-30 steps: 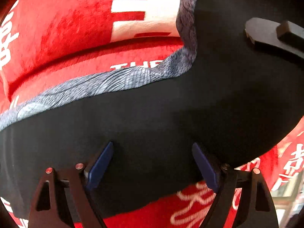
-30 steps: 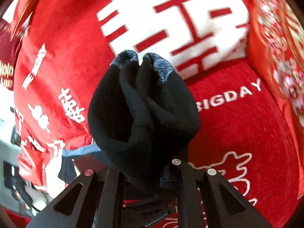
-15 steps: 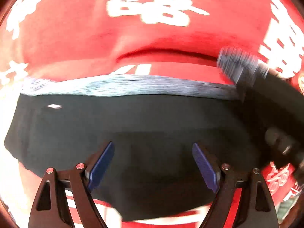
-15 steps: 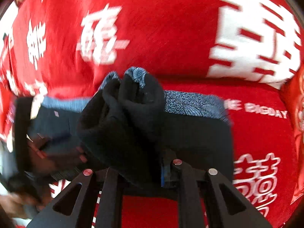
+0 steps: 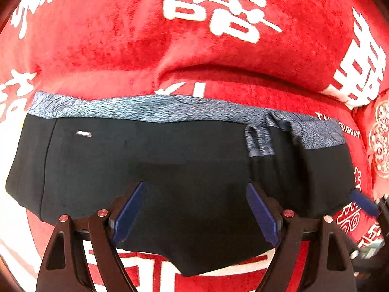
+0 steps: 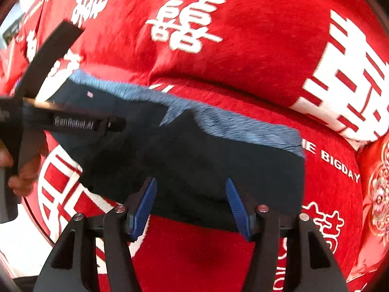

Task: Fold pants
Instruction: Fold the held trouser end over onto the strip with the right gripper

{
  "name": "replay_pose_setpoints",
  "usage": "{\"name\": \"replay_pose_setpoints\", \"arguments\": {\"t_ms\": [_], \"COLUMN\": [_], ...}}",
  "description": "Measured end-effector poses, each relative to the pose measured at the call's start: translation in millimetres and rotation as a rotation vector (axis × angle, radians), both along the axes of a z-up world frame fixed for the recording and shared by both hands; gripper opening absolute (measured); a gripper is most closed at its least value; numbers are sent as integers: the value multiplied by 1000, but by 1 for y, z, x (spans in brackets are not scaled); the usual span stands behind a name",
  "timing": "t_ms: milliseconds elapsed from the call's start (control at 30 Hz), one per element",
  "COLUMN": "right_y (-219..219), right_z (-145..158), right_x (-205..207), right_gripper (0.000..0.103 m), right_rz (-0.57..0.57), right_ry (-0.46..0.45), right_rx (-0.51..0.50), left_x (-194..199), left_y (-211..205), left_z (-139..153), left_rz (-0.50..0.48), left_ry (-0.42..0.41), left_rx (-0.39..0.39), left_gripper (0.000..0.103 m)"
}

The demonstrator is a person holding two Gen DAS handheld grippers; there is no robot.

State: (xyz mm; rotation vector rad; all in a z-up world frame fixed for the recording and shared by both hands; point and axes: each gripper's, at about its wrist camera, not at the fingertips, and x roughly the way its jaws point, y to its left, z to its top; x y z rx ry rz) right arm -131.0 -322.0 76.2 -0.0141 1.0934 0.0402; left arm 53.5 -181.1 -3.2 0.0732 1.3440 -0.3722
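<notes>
Black pants (image 5: 170,150) with a blue-grey patterned waistband (image 5: 145,109) lie folded flat on a red blanket (image 5: 121,48). A doubled-over end with a blue-grey cuff (image 5: 260,141) rests on their right part. My left gripper (image 5: 194,189) hovers open over the black cloth, its blue pads apart and holding nothing. In the right wrist view the pants (image 6: 218,160) lie under my right gripper (image 6: 190,185), whose jaws are opening; the cloth lies below the pads and is not pinched. The left gripper (image 6: 73,121) shows at the left of that view.
The blanket (image 6: 243,48) bears white characters and has a raised fold just behind the waistband. A red cushion with gold ornament (image 5: 379,146) sits at the right edge. A person's hand (image 6: 24,170) holds the left gripper's handle.
My right gripper carried a bunched end of the pants over onto the flat part and let it go, its jaws spreading. My left gripper swept sideways along the pants, staying open.
</notes>
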Motion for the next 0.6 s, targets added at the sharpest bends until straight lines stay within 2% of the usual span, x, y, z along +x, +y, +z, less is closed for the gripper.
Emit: {"name": "replay_pose_setpoints", "arguments": {"t_ms": [67, 133, 200, 267, 300, 333, 400, 433, 533, 600], "right_y": [3, 14, 28, 43, 47, 49, 46, 42, 39, 51], "right_z": [4, 3, -8, -27, -32, -38, -39, -31, -7, -3], "right_x": [2, 6, 9, 15, 16, 19, 25, 27, 25, 22], "right_gripper": [64, 63, 63, 63, 60, 36, 17, 12, 12, 12], "right_rz": [20, 76, 136, 192, 207, 216, 204, 178, 145, 154], "right_ry": [-22, -37, -25, 13, 24, 37, 75, 64, 25, 33], "right_rx": [11, -14, -51, -112, -131, -145, -117, -90, -36, -40], "left_x": [-5, -6, -9, -11, -12, -14, -14, -13, -11, -14], "left_y": [-6, -12, -12, -2, 4, 8, 15, 17, 27, 32], "left_z": [-7, -25, -34, -39, -39, -39, -37, -36, -32, -23], "left_rz": [-5, -1, 22, 63, 76, 84, 87, 88, 102, 114], "left_ry": [42, 66, 67, 90, 96, 98, 92, 87, 74, 67], "left_rx": [-9, 21, 60, 60, 59, 61, 76, 81, 79, 82], "left_gripper": [85, 85, 85, 85, 85, 85, 85, 85, 85, 85]}}
